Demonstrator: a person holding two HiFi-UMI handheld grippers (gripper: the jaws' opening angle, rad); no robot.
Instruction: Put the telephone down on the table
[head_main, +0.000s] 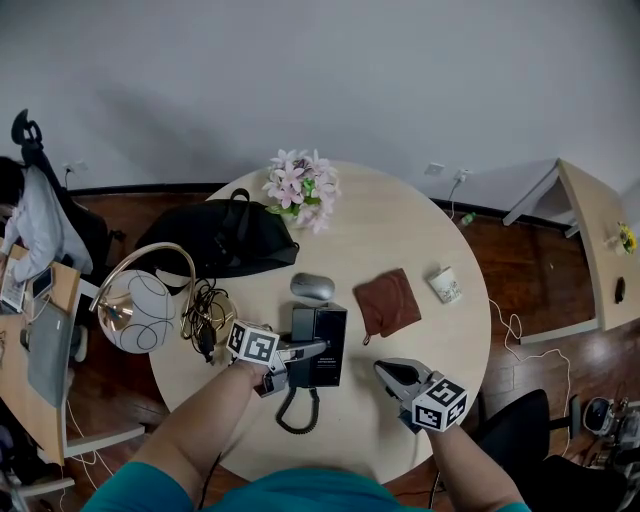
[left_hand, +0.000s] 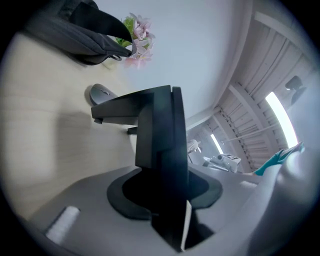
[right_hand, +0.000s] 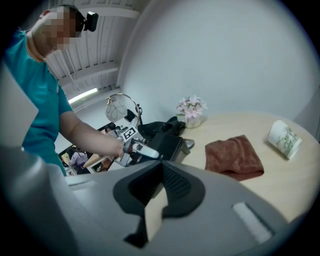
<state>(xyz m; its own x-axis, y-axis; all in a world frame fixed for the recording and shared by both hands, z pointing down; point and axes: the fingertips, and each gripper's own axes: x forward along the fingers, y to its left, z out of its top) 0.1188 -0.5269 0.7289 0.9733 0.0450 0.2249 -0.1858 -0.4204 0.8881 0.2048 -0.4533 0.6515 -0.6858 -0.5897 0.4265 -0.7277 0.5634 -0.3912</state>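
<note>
A black telephone (head_main: 326, 335) lies on the round wooden table (head_main: 400, 230) near its front, its coiled cord (head_main: 297, 410) trailing toward me. My left gripper (head_main: 310, 351) reaches in from the left and is shut on the telephone's left side. In the left gripper view the black telephone body (left_hand: 160, 130) fills the space between the jaws. My right gripper (head_main: 386, 370) hovers to the right of the telephone, apart from it, its jaws together with nothing in them. The right gripper view shows the telephone (right_hand: 169, 142) ahead and the left gripper (right_hand: 142, 150) on it.
A grey mouse (head_main: 312, 287) lies just behind the telephone. A brown cloth (head_main: 388, 303) and a paper cup (head_main: 446, 285) lie to the right. Pink flowers (head_main: 302, 188), a black bag (head_main: 220, 238), a globe lamp (head_main: 135, 310) and tangled cables (head_main: 205, 315) crowd the left.
</note>
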